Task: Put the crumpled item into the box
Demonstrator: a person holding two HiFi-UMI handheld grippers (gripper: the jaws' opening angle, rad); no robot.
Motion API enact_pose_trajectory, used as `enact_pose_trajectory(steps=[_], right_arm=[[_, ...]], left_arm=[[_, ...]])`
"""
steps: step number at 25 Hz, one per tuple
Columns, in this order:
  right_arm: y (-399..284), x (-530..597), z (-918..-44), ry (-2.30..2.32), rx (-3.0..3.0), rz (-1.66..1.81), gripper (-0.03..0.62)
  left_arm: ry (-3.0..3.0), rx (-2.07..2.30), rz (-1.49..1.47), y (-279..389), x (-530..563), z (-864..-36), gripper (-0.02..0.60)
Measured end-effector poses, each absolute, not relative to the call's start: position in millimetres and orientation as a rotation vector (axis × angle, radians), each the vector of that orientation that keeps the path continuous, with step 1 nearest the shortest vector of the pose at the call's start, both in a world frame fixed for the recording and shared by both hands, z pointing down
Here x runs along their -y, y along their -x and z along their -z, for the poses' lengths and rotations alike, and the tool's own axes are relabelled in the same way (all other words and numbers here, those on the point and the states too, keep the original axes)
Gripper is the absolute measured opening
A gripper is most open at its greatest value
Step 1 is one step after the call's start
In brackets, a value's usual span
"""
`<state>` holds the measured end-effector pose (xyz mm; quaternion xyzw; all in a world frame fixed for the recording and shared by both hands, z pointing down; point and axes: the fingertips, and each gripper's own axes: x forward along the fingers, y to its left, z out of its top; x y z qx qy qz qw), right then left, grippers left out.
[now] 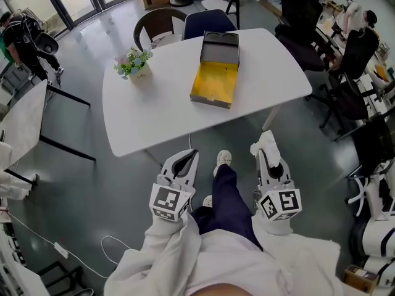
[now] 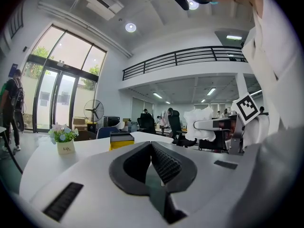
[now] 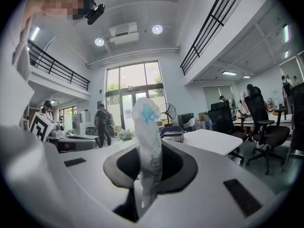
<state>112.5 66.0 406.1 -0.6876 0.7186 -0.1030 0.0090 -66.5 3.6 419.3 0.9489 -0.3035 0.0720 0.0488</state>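
Observation:
The box [image 1: 213, 82] lies open on the white table [image 1: 154, 110], its inside yellow and its black lid [image 1: 220, 47] folded back at the far end. Both grippers hover off the table's near edge, over the floor. My right gripper [image 1: 264, 154] is shut on the crumpled item [image 1: 266, 142], a white wad with a blue patch that stands up between the jaws [image 3: 146, 137]. My left gripper [image 1: 192, 155] is shut with nothing in it, its ribbed pads [image 2: 164, 163] meeting at the tips. The left gripper view shows the box [image 2: 121, 139] ahead and the wad [image 2: 202, 120] to the right.
A small flower pot [image 1: 134, 64] stands on the table's far left. Chairs [image 1: 159, 24] sit behind the table and office chairs [image 1: 349, 85] to its right. A second table [image 1: 21, 122] stands at the left. My legs and shoes [image 1: 223, 159] are between the grippers.

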Motion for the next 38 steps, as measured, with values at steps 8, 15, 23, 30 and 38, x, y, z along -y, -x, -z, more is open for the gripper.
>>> enact_pose_trajectory(steps=[8, 15, 23, 30, 38], right_arm=[[-126, -31, -410, 2.108, -2.271, 0.335, 0.067], [-153, 18, -408, 2.084, -2.282, 0.326, 0.067], [-183, 82, -401, 2.051, -2.285, 0.341, 0.067], [-197, 145, -402, 1.984, -2.320, 0.344, 0.067], [-211, 204, -408, 1.937, -2.363, 0.357, 0.067]], left_arm=[[-2.871, 0.972, -0.238, 57, 27, -422, 0.015], [-2.876, 0.982, -0.241, 29, 74, -418, 0.015], [-2.879, 1.010, -0.252, -2, 134, -410, 0.015], [-2.867, 1.062, -0.271, -15, 186, -408, 0.015], [-2.843, 1.117, -0.266, -28, 240, -413, 0.015]])
